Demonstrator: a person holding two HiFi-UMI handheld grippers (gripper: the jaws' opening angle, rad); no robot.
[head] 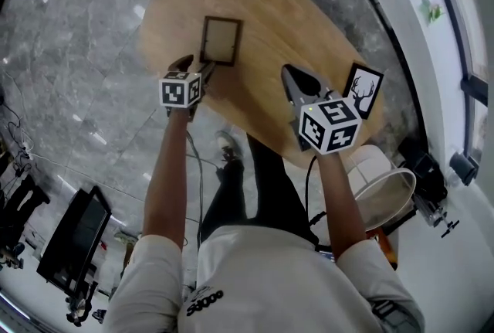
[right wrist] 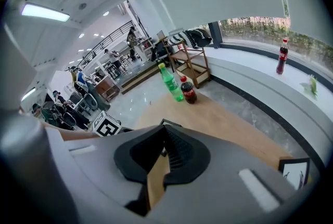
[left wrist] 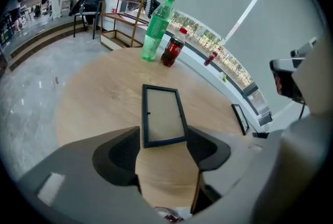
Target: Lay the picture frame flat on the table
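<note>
picture frame (right wrist: 169, 122) mostly hidden, behind right gripper (right wrist: 163, 137)

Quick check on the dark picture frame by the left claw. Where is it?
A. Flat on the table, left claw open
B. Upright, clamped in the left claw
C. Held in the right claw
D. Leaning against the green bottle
A: the picture frame lies flat on the table, and the left claw has its jaws apart, not pressing on it.

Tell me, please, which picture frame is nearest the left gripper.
The frame with the plain beige insert, just beyond the left gripper; the other frame, showing a black tree drawing, sits beside the right gripper.
</note>
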